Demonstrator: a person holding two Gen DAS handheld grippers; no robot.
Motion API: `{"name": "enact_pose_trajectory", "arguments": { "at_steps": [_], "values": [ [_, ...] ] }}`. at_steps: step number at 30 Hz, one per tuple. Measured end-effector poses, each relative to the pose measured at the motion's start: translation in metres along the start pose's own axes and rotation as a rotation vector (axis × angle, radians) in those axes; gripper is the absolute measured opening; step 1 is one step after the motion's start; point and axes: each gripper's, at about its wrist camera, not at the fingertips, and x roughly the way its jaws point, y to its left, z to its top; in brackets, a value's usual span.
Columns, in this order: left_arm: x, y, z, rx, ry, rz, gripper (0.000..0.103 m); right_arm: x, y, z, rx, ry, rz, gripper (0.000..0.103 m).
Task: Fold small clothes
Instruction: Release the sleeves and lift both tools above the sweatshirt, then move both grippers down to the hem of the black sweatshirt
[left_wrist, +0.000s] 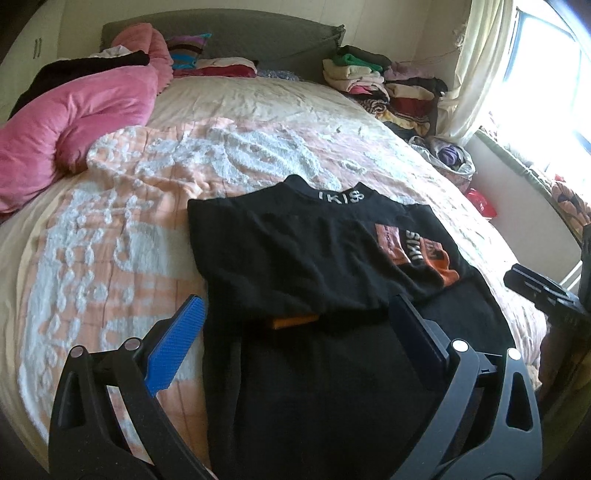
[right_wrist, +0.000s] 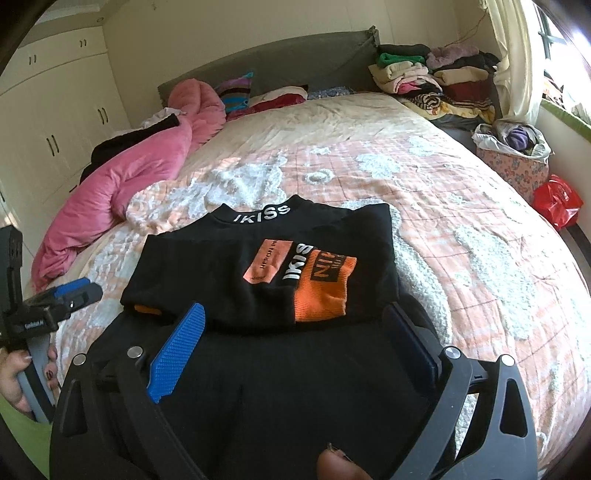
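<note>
— What are the tools doing?

— Both are spread wide, nothing between the fingers. The left tool (left_wrist: 295, 332) hangs over the near part of the black top (left_wrist: 295, 251); the right tool (right_wrist: 295, 332) hangs over it too.

— Where's the top?

— Flat on the bed (left_wrist: 110, 258), on the peach-and-white blanket (right_wrist: 461, 240). Its upper half is folded, with an orange sleeve (right_wrist: 321, 291) laid across the front and white lettering on the collar (right_wrist: 260, 214).

— And a hand?

— In the right view a hand (right_wrist: 22, 373) grips the left tool's handle at the left edge.

— Further back?

— A pink quilt (left_wrist: 74, 114) bunched on the left, stacks of folded clothes (right_wrist: 424, 79) by the headboard (right_wrist: 280, 62), a basket (right_wrist: 513, 166) and red bag (right_wrist: 557, 203) beside the bed.
</note>
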Motion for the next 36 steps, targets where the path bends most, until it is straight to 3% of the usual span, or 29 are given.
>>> {"name": "enact_pose_trajectory", "arguments": {
  "at_steps": [23, 36],
  "values": [
    [-0.034, 0.017, -0.053, -0.028, 0.066, 0.07, 0.094, -0.035, -0.013, -0.037, -0.018, 0.038, -0.002, 0.096],
    [-0.05, 0.022, -0.099, -0.036, 0.141, 0.011, 0.094, -0.048, -0.021, -0.066, -0.021, 0.087, -0.014, 0.096]
  ]
}}
